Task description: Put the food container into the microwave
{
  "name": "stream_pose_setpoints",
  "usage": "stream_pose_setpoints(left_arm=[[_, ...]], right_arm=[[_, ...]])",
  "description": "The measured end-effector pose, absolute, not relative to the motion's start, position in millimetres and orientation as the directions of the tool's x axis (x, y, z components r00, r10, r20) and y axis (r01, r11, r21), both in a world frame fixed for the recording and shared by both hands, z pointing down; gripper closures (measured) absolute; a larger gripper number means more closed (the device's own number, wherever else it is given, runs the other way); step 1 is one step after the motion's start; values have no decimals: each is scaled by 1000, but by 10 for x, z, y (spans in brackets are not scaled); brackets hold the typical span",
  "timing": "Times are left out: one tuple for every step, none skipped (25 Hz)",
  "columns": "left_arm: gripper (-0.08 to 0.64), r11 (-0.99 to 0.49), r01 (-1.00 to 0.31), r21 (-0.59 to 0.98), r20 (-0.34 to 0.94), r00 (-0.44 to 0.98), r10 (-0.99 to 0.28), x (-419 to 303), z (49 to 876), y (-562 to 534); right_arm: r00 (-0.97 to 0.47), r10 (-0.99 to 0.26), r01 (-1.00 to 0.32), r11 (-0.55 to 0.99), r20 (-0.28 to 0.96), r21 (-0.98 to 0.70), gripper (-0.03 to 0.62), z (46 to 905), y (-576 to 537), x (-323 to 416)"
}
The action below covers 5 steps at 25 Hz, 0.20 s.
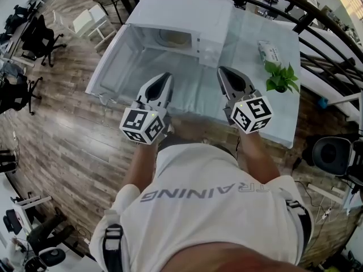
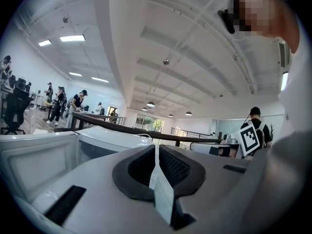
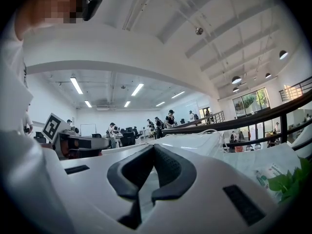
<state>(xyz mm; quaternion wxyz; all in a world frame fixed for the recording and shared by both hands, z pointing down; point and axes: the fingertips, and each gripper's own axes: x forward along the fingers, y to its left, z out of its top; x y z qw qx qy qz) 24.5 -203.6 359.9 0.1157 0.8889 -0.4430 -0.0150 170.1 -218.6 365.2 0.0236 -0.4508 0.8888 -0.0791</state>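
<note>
Looking down on white-clothed bench (image 1: 249, 33) over wood-plank floor (image 1: 68, 135); open office, black chairs (image 1: 37, 35) left of microwave (image 1: 181, 10), dark railing (image 1: 317, 16) behind and right of it. Microwave door (image 1: 122, 67) swung open toward front-left. L tool (image 1: 166, 75) held in front of microwave, beside open door: jaws together, nothing betw. them, touching nothing. R tool (image 1: 222, 69) just front-right of microwave: jaws together too, empty. Round pale shape inside microwave cavity reads as food container (image 1: 173, 37), too small to be sure. Count: 1 microwave, 1 container, 2 tools, 1 potted plant (image 1: 279, 77) & 1 packet (image 1: 268, 51), both right of microwave.
</note>
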Motion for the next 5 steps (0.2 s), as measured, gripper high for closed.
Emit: stream_pose_setpoints(left_arm=[[508,-581,-784,220,74,607,-791,248,3595,-2008],[508,-581,-783,223,72,607,-791,253,3592,-1984],[508,-581,-782,226,70,608,-791,259,3590,-1965],[508,-582,-780,231,68,610,-790,266,3590,-1948],[508,-582,-778,236,66,611,-789,272,3591,-1931]], right_arm=[[-594,-804,-797,582,30,-160,569,3652,-2157,1701],[-594,-804,-797,583,30,-160,569,3656,-2130,1705],[-594,-804,-797,583,31,-160,569,3664,-2107,1711],[-594,-804,-797,583,31,-162,569,3674,-2085,1717],[-594,-804,-797,582,33,-163,569,3686,-2064,1725]])
